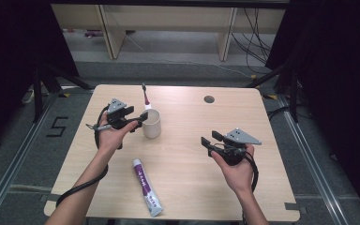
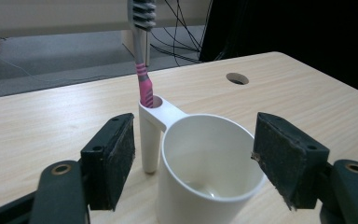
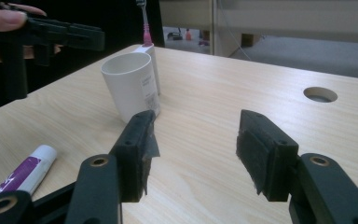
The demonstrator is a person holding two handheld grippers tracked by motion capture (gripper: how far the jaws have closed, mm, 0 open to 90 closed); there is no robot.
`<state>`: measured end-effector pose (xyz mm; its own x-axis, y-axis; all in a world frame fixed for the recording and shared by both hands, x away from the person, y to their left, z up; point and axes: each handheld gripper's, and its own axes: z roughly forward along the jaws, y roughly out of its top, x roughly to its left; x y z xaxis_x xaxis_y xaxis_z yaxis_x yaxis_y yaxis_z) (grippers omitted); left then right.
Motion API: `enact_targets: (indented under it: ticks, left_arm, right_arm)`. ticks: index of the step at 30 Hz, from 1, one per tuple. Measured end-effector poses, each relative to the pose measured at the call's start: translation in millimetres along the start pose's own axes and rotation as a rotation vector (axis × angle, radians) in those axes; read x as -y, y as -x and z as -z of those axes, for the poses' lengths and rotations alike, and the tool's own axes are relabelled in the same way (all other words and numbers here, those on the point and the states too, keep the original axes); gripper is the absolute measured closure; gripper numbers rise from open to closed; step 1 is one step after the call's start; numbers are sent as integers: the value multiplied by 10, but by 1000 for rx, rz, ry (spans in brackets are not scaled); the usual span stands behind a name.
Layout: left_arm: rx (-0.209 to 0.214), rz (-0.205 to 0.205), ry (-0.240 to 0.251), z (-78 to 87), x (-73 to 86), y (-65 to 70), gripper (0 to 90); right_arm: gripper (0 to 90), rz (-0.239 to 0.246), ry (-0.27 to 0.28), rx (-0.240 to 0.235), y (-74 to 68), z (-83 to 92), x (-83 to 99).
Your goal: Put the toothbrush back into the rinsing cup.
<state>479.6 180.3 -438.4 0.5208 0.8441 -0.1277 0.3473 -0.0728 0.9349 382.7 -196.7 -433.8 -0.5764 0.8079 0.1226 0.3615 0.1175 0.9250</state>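
Left gripper (image 1: 136, 121): jaws stand wide apart and hold nothing — in the left gripper view the two black pads flank the cup without pressing on it, bare table showing beside each

Cup (image 2: 209, 163): white, upright and empty, right in front of the left gripper's jaws, between the pad tips; it looks set down and let go, since nothing bears on its wall

Side tube (image 2: 150, 135): a slim white holder joined to the cup's rim, on the far-left side as the left gripper looks at it; it is there to keep a brush standing

Toothbrush (image 2: 142, 51): pink and grey handle planted in that tube, bristles up, rising just beyond the cup; upright because the tube grips its lower end

Right gripper (image 1: 207, 142): well off to the side of the cup, jaws likewise spread and empty — in the right gripper view only bare wood lies between its pads; it seems to wait its turn

Toothpaste tube (image 1: 147, 187): white and purple, lying flat on the table between the two forearms, nearer the person than either gripper's tips, cap end toward the person; untouched, and by my reading the next thing to fetch

Table (image 1: 183, 136): light wood, bearing all of this

Cable hole (image 1: 209, 99): round, beyond the right gripper, near the table's far edge
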Motion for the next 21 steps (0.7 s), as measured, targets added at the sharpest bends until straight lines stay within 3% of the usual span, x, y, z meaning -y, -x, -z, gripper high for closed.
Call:
enact_targets:
  ticks: [1, 9, 11, 16, 17, 19, 20, 21]
  left_arm:
    - [2, -4, 0, 31, 9, 9, 290]
    - [19, -7, -51, 256, 104, 130, 330]
    - [17, -14, -65, 302, 128, 170, 331]
    - [18, -26, -138, 382, 184, 306, 308]
    - [11, -26, -153, 397, 193, 332, 309]
    - [9, -37, -181, 421, 211, 371, 311]
    - [8, -49, -207, 440, 219, 383, 311]
    - [6, -31, -206, 440, 232, 409, 313]
  right_arm:
    - [468, -17, -5, -10, -5, -10, -2]
    - [466, 4, -40, 0, -14, -21, -13]
    - [466, -31, -43, -7, -36, -29, -6]
    - [465, -3, -56, -19, -20, -47, 0]
    - [465, 12, -60, -2, -18, -34, -3]
    - [465, -22, -73, -19, -30, -35, 0]
    - [465, -17, -75, -14, -28, -36, 2]
    - [465, -26, -78, -8, -36, -39, 9]
